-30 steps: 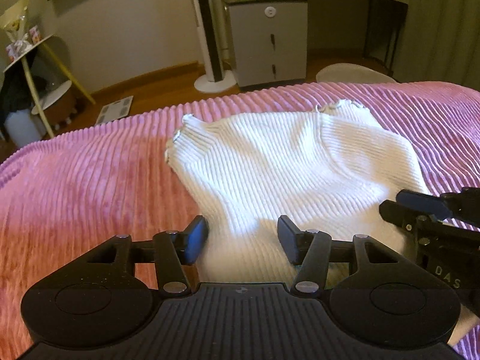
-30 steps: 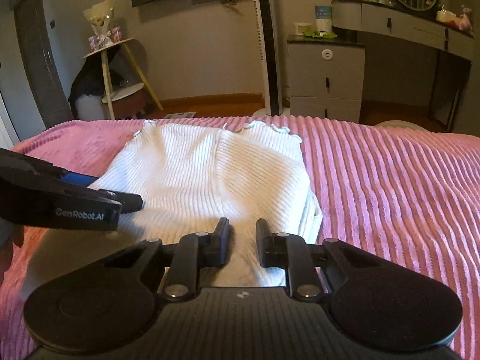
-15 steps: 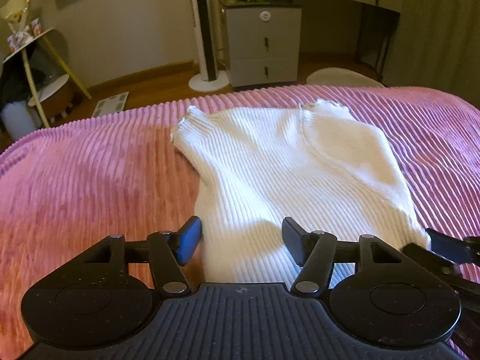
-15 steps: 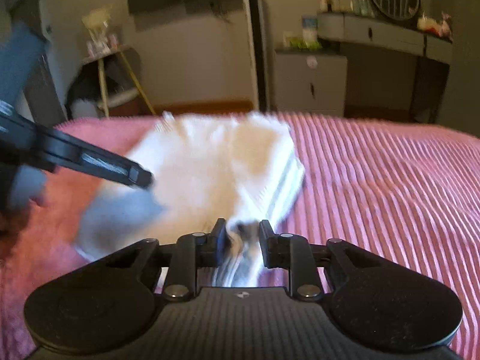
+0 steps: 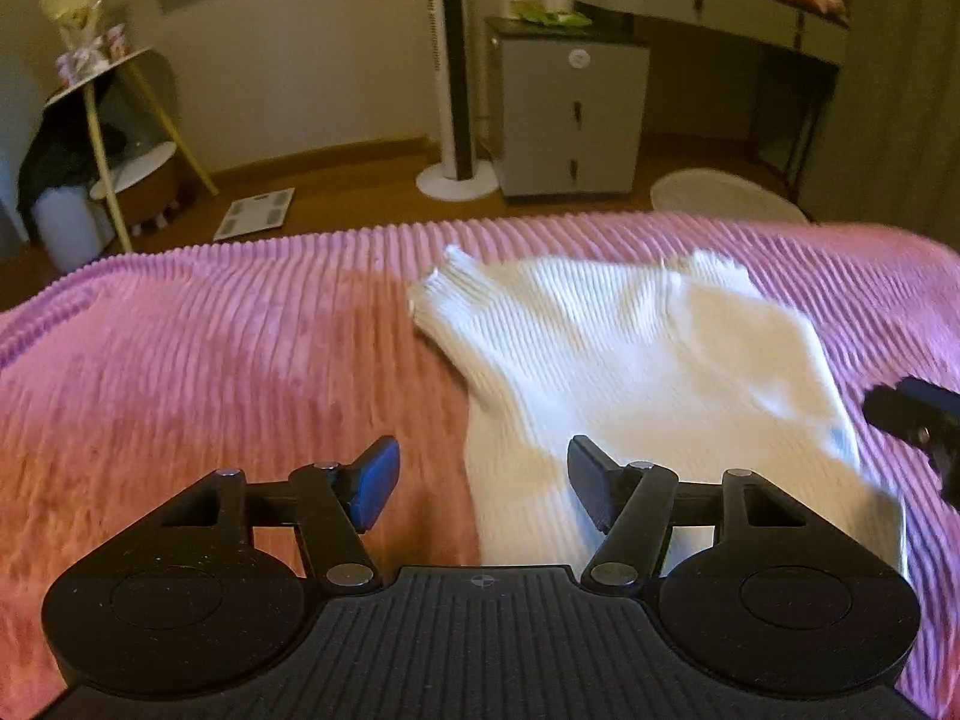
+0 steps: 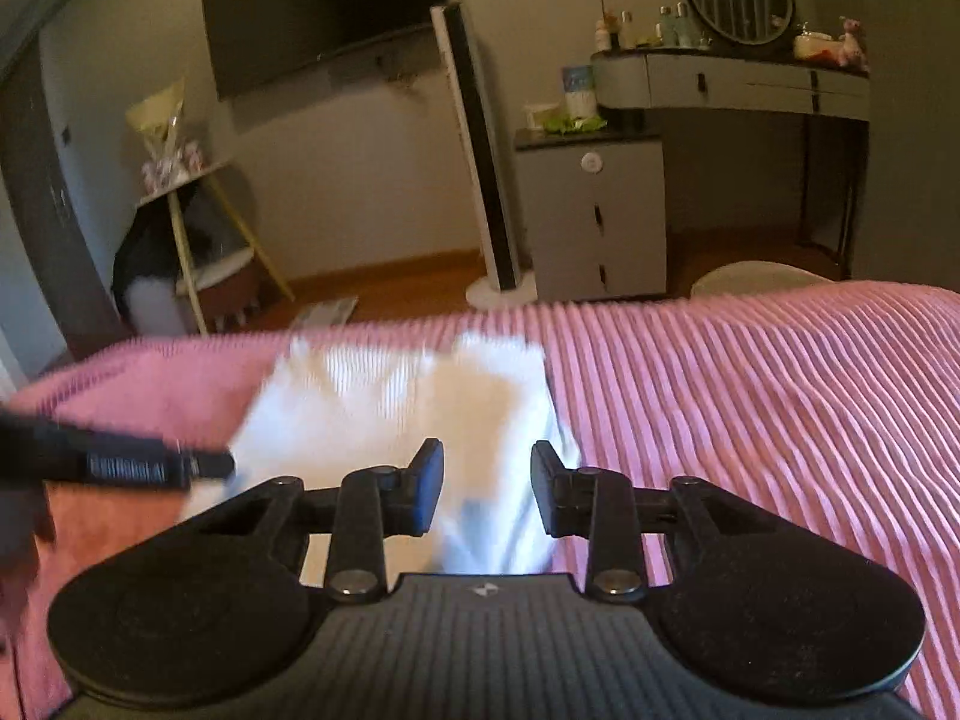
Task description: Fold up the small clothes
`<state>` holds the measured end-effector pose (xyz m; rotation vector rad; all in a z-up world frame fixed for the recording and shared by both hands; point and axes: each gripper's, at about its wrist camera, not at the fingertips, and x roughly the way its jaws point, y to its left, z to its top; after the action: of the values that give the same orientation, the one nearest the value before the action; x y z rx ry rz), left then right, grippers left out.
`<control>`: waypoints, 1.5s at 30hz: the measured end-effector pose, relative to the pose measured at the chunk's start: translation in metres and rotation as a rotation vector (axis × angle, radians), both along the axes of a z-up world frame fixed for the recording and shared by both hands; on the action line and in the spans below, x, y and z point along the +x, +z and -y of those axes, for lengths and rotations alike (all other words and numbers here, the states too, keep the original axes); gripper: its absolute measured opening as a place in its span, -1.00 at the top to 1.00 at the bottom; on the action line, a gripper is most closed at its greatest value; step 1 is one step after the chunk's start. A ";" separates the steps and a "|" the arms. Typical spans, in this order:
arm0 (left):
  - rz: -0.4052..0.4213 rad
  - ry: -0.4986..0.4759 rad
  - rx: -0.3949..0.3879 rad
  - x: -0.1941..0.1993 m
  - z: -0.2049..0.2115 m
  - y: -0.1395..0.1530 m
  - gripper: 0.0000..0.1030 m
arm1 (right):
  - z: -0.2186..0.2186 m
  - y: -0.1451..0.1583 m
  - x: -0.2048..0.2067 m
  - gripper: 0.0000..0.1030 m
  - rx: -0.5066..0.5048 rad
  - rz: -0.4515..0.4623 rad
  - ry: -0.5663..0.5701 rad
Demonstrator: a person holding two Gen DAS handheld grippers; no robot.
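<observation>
A white ribbed knit top lies partly folded on the pink ribbed bedspread. My left gripper is open and empty, hovering over the top's near left edge. In the right wrist view the top is blurred by motion. My right gripper is open and empty above the top's near right corner. The left gripper's tip shows at the left of the right wrist view. The right gripper's tip shows at the right edge of the left wrist view.
The bedspread runs wide to the right of the top. Beyond the bed's far edge stand a tower fan, a grey cabinet, a dressing table and a small side table.
My right gripper has opened and let go of the top's edge, then lifted back. My left gripper has pulled back and to the left. The top now lies flatter.
</observation>
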<state>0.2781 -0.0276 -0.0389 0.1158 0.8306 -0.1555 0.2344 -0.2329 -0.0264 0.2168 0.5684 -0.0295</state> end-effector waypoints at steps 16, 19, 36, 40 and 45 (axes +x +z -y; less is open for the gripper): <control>-0.024 0.127 0.062 0.076 0.006 -0.049 -0.48 | 0.032 -0.059 0.084 0.32 0.010 -0.136 -0.050; 0.018 0.098 0.062 0.050 0.002 -0.040 -0.47 | 0.025 -0.039 0.031 0.32 0.008 -0.032 -0.010; -0.061 0.117 -0.011 -0.073 -0.001 -0.010 -0.67 | -0.019 -0.058 -0.054 0.32 -0.128 -0.156 -0.054; -0.067 0.121 0.023 -0.076 0.000 -0.009 -0.70 | -0.018 -0.024 -0.071 0.32 -0.044 -0.044 -0.045; -0.088 0.143 0.041 -0.076 0.001 -0.010 -0.76 | -0.035 -0.023 -0.065 0.32 -0.064 -0.051 0.030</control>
<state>0.2018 -0.0286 -0.0488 0.0881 0.9271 -0.0092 0.1689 -0.1976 -0.0495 0.1455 0.6202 -0.0247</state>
